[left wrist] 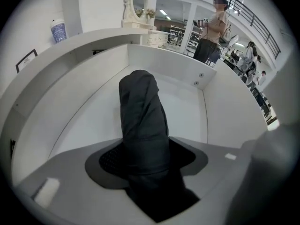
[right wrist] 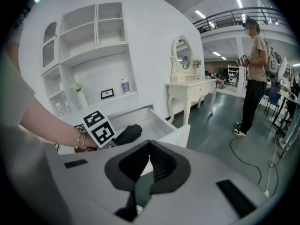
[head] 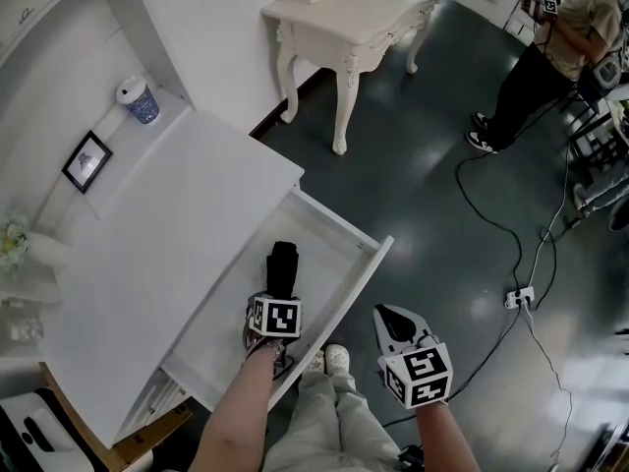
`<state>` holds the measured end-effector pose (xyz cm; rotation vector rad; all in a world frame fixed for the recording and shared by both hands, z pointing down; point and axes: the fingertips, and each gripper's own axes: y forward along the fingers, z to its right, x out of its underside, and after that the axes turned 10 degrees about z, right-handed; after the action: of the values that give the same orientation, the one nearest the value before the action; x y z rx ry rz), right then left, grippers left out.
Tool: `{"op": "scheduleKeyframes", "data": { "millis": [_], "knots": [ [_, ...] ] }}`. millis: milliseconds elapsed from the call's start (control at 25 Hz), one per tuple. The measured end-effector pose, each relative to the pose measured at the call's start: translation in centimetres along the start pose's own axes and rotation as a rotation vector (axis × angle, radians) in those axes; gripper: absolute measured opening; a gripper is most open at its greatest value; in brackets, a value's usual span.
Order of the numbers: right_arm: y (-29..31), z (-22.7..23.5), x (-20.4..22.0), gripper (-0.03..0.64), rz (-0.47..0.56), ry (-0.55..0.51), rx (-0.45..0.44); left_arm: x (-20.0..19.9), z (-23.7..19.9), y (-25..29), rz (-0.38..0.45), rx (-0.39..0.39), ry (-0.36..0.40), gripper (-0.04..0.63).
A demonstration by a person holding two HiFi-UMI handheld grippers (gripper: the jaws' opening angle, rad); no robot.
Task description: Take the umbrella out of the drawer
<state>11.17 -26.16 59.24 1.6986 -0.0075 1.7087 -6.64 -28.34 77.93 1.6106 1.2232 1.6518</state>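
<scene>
Left tool on umbrella, mid drawer

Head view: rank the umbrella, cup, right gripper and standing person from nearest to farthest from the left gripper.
1. Umbrella, between the left gripper jaws, in the drawer.
2. Right gripper, just to its right.
3. Cup, upper left.
4. Person, far upper right.

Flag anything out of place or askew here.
Nothing stands out: the folded umbrella lies inside the open drawer, the left gripper closed on it, and the cup on the shelf stands upright.
</scene>
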Motion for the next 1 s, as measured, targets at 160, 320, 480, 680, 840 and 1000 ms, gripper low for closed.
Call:
{"op": "scheduleKeyframes", "data": {
  "millis": [160, 320, 480, 680, 840, 1000],
  "knots": [
    [0.3, -0.4, -0.1, 0.008, 0.0, -0.005, -0.019, -0.4, -0.4, 0.0, 0.019, 0.025, -0.04, 0.264],
    [0.6, -0.9, -0.5, 0.008, 0.001, -0.015, -0.034, -0.5, -0.3, -0.8, 0.011, 0.049, -0.014, 0.258],
    [0.6, -1.2, -1.3, 0.008, 0.013, -0.024, -0.041, -0.9, 0.0, -2.0, 0.033, 0.067, 0.007, 0.258],
    [0.3, -1.4, -2.7, 0.008, 0.034, -0.037, -0.048, -1.7, 0.1, -3.9, 0.07, 0.088, 0.011, 0.258],
    [0.2, -1.7, -3.9, 0.008, 0.052, -0.048, -0.054, -2.4, 0.0, -5.6, 0.102, 0.091, 0.018, 0.258],
    [0.4, -1.8, -5.1, 0.008, 0.073, -0.056, -0.059, -3.6, 0.0, -7.4, 0.142, 0.088, 0.02, 0.258]
  ]
}}
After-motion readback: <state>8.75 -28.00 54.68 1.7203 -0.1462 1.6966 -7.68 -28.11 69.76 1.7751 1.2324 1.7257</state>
